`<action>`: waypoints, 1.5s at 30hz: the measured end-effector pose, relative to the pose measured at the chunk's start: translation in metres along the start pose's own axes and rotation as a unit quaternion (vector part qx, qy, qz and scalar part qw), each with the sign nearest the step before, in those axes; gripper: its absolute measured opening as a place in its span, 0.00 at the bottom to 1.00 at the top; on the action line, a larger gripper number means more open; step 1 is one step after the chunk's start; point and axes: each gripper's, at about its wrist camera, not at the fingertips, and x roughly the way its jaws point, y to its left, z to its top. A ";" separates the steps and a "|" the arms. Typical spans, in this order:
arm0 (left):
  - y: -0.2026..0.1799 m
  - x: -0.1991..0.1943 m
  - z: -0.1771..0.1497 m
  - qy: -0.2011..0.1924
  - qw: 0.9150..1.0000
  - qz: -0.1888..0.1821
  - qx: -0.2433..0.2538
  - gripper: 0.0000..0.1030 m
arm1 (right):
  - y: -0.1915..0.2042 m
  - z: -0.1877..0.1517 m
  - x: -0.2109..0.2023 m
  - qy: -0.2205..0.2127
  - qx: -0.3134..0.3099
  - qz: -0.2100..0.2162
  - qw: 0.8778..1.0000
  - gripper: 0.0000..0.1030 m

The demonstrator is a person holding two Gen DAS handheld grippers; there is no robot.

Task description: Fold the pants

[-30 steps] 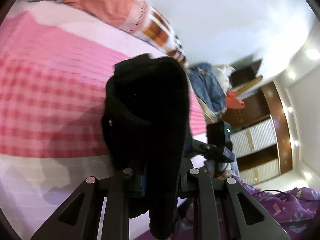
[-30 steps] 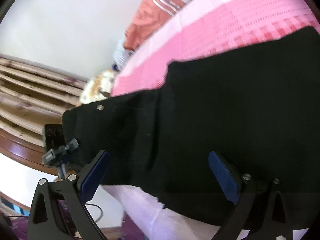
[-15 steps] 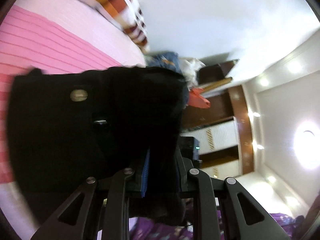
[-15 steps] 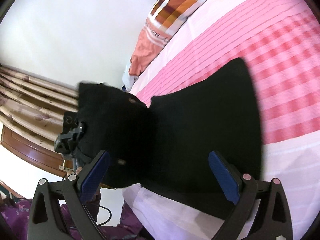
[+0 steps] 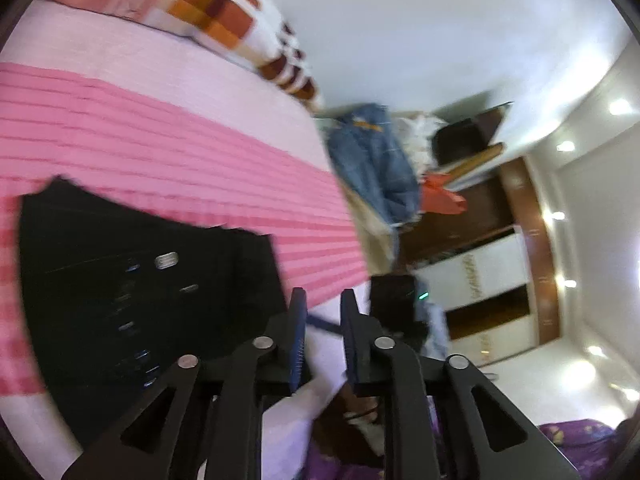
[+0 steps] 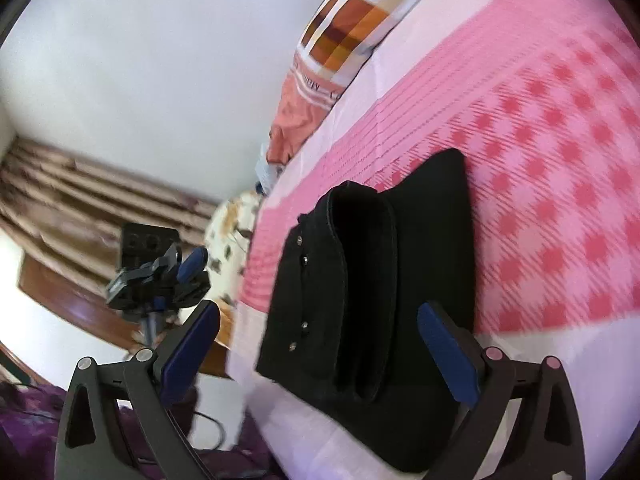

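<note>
Several layers of black pants [image 6: 368, 280] lie stacked in a folded bundle near the edge of the pink bedspread [image 6: 540, 152]. Their cloth looks soft and limp, fairly thick, likely to sag unless pinched at a folded edge through every layer. Beside the bundle the left gripper [image 5: 323, 308] is opening, holding nothing; above it the right gripper [image 6: 320, 340] is spread wide, empty.

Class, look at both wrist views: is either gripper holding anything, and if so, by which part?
Nothing is held. The left gripper is opening, empty; the right gripper is open, and the black pants lie folded on the bed.
</note>
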 end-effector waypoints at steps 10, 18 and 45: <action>0.042 -0.030 -0.048 -0.013 0.996 0.052 -0.065 0.44 | 0.009 -0.001 0.049 0.062 -0.062 -0.034 0.996 0.98; 0.064 -0.034 -0.060 -0.013 0.993 0.060 -0.098 0.48 | 0.012 0.007 0.049 0.067 -0.076 -0.027 0.995 0.74; 0.073 -0.041 -0.067 -0.021 0.988 0.080 -0.130 0.57 | 0.014 0.012 0.073 0.110 -0.082 -0.076 0.988 0.12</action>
